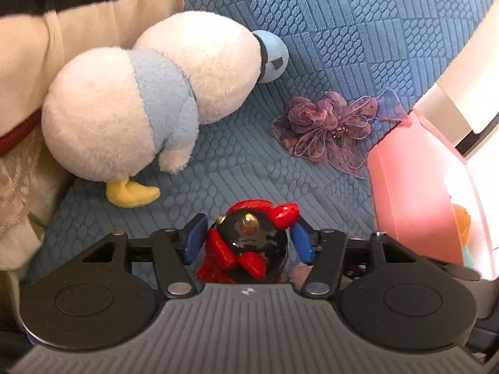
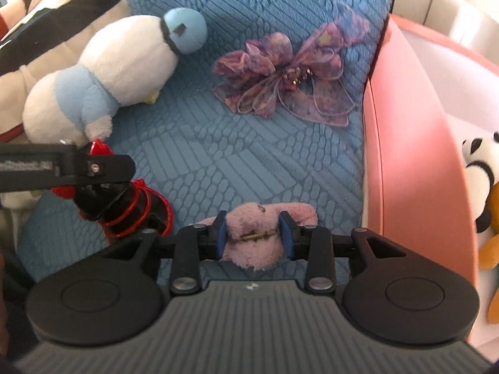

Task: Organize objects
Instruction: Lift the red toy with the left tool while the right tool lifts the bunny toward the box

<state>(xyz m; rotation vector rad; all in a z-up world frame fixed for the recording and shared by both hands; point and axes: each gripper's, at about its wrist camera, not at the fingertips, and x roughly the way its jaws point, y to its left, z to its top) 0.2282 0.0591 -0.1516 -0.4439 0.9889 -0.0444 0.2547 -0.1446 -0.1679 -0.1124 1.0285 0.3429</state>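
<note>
left gripper (image 1: 246, 243) clamped on red-black figure (image 1: 246, 246), right gripper (image 2: 253, 235) pinching pink fuzzy clip (image 2: 254, 237), both low over blue cushion (image 2: 249, 155) near edge; purple bow (image 2: 280, 90) mid-cushion beside pink bin (image 2: 414, 155), duck plush (image 1: 140, 93) at left edge

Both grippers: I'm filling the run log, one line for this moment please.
left gripper: shut on red-black toy | right gripper: shut on pink plush | pink bin: beside

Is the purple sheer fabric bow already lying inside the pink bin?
No: the purple sheer fabric bow lies on the blue textured cushion, beside the pink bin.
</note>
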